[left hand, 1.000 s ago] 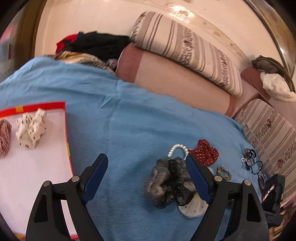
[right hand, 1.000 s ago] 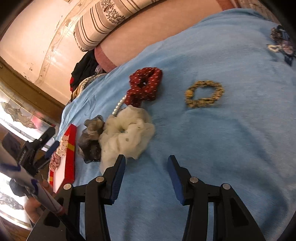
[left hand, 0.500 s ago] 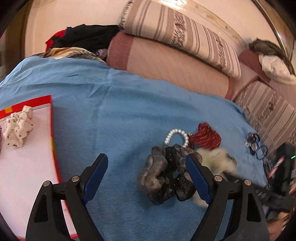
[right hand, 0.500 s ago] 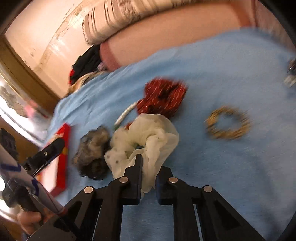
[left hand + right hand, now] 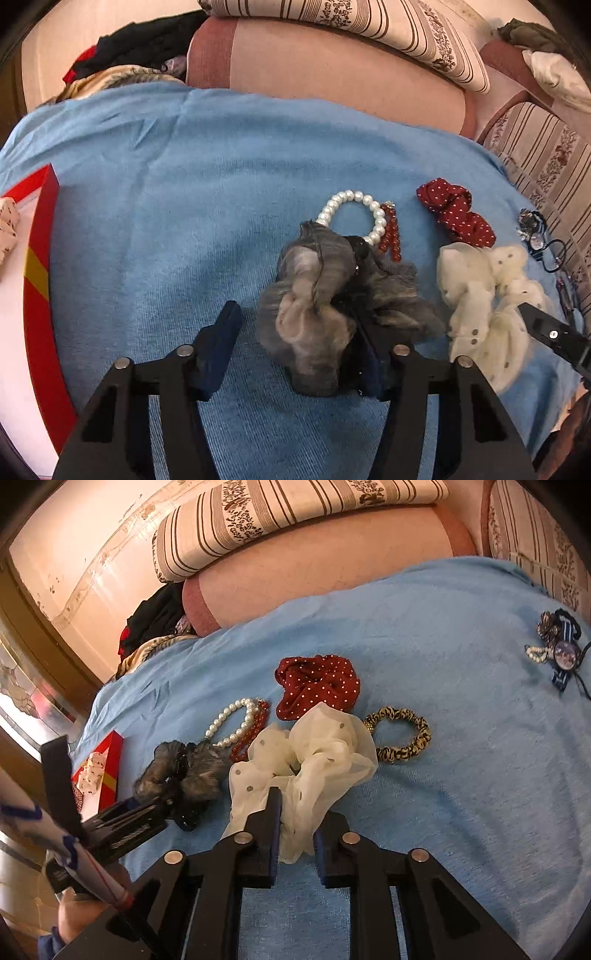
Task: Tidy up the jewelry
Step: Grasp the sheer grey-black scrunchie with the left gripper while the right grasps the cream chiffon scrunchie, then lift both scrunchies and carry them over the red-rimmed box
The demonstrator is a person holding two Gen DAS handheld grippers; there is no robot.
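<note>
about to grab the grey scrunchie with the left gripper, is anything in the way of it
Nothing visible blocks it: the grey scrunchie already sits between the closing left gripper's jaws. The pearl bracelet is tucked under its far edge.

Four scrunchies (image 5: 317, 686) lie on the blue cloth (image 5: 461, 775), with one pearl bracelet (image 5: 232, 720).

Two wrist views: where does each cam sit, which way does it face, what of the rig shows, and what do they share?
Left wrist: on the left claw, angled down at the blue cloth; its fingers straddle the grey scrunchie, jaws just closing.
Right wrist: on the right claw, angled down at the same cloth; fingers pinch the cream scrunchie; the left claw and a hand show lower left.
Shared: both scrunchies, pearl bracelet, red scrunchie, red tray.
</note>
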